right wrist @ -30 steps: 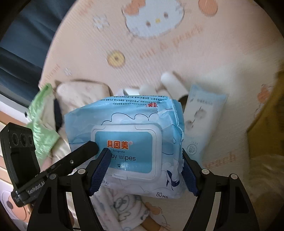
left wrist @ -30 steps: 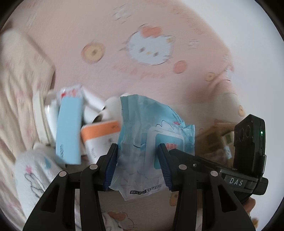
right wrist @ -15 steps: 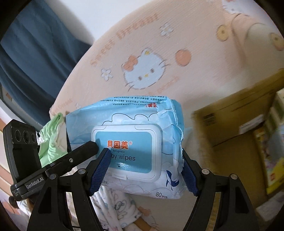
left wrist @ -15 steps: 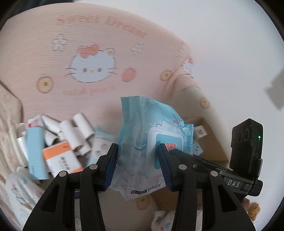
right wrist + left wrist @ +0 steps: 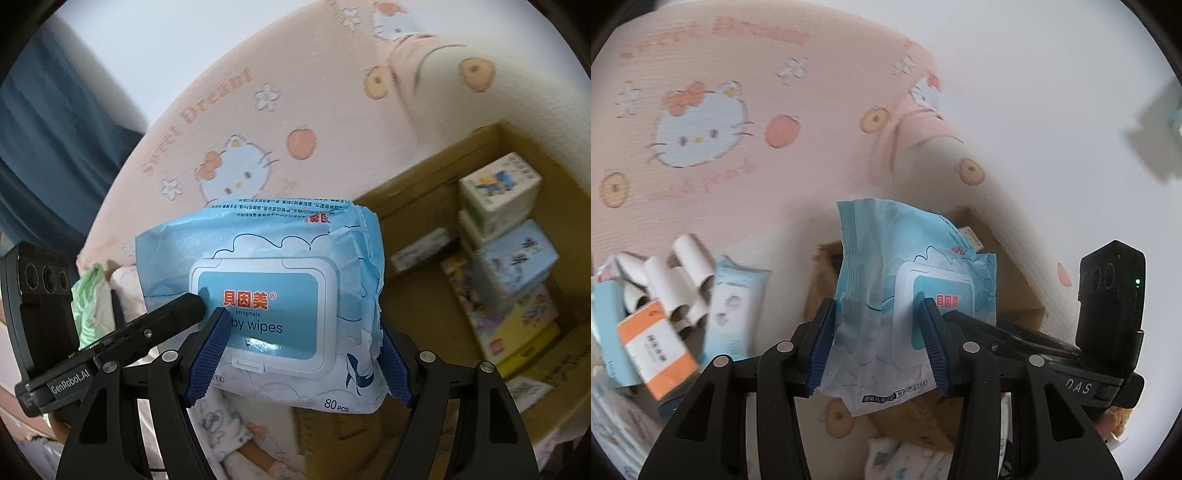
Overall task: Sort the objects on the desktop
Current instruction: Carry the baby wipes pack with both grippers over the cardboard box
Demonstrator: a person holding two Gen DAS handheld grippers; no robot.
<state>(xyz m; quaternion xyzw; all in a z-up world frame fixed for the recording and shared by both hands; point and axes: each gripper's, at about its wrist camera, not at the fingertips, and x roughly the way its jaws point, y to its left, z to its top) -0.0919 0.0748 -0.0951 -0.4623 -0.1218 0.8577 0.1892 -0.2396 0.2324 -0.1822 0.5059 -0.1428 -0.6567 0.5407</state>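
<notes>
A light-blue pack of baby wipes with a white flip lid hangs in the air, held by both grippers. My right gripper is shut across the pack's width, its blue pads pressing both sides. In the left wrist view the same wipes pack stands on edge, and my left gripper is shut on its crumpled end. An open cardboard box with several small cartons inside lies to the right of and below the pack. The box's brown wall also shows behind the pack in the left wrist view.
On the pink cartoon-cat sheet lies a pile at the left: paper tubes, an orange-and-white box, a small wipes packet. A green packet and a dark blue curtain are at the left.
Both grippers have carried the wipes pack sideways, away from the pile. The pile has slid left in the left wrist view, and the cardboard box has come into view at the right.
</notes>
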